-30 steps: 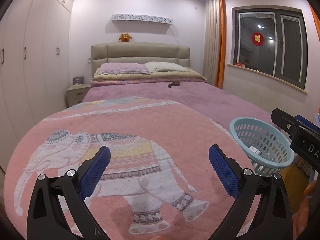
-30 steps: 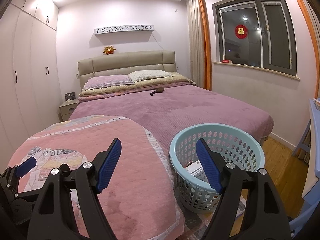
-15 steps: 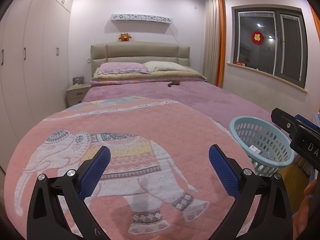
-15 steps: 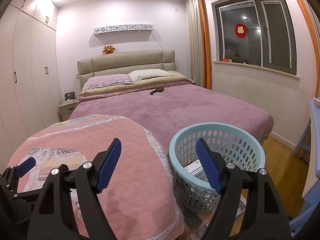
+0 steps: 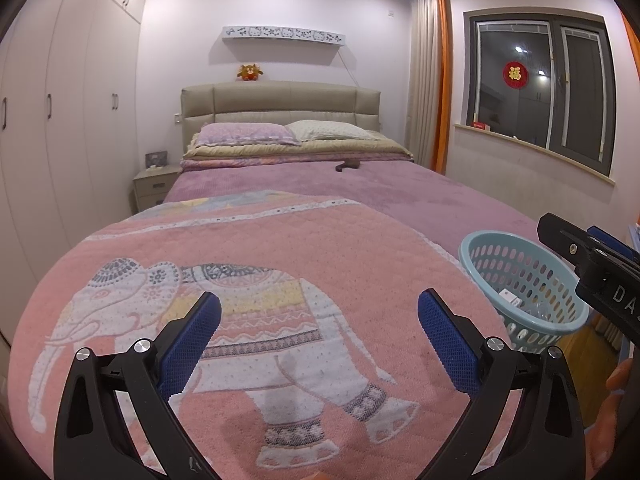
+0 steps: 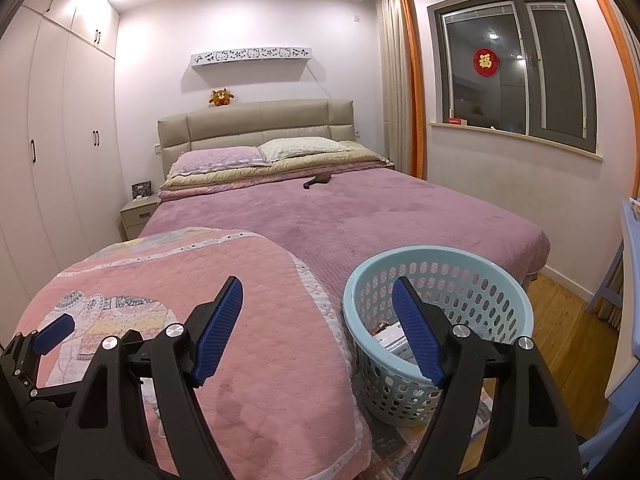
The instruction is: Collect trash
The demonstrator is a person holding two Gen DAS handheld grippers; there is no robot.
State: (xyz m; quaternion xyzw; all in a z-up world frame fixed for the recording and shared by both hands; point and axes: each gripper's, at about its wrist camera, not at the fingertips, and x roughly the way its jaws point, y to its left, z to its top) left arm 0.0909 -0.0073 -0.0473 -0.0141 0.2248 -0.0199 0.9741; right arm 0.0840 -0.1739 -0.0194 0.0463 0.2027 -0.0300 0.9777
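A light blue perforated basket (image 6: 480, 272) stands on the floor at the foot of the bed, with a white box (image 6: 390, 338) and other bits inside; the same basket (image 5: 516, 276) shows at right in the left wrist view. My right gripper (image 6: 318, 292) hangs open above the bed corner and the basket's near rim, with nothing between its blue pads. Over the pink elephant blanket (image 5: 260, 280) my left gripper (image 5: 320, 306) is open and empty. A small dark object (image 6: 316, 179) lies far up the purple bedspread near the pillows.
The bed (image 6: 380, 216) fills the middle of the room. White wardrobes (image 6: 60, 140) line the left wall, with a nightstand (image 6: 138, 216) beside them. A window (image 6: 516, 64) and orange curtain are at right. Wooden floor (image 6: 568, 320) and blue furniture (image 6: 628, 248) lie beside the basket.
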